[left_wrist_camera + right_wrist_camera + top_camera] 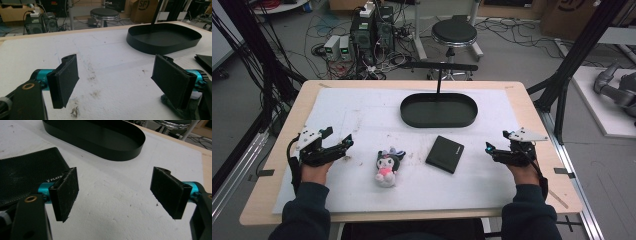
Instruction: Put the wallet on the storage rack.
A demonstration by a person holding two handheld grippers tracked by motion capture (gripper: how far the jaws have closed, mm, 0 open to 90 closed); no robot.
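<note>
A small plush toy [386, 167] with black ears and a pink body lies on the white mat [362, 115] near the front middle. To its right rests a flat black wallet [445, 153], also at the left edge of the right gripper view [25, 173]. A black oval tray [439, 109] sits at the back middle [163, 37] [100, 138]. My left gripper [346, 143] hovers left of the plush, open with nothing between its jaws [116, 82]. My right gripper [488, 148] stands right of the wallet, open and empty [116, 195].
A thin black post [439, 80] with a crossbar rises behind the tray. The wooden table [532, 115] borders the mat. Beyond it are a round stool [454, 34], computer boxes [372, 30] and cables on the floor. Black frame struts [572, 55] stand at the right.
</note>
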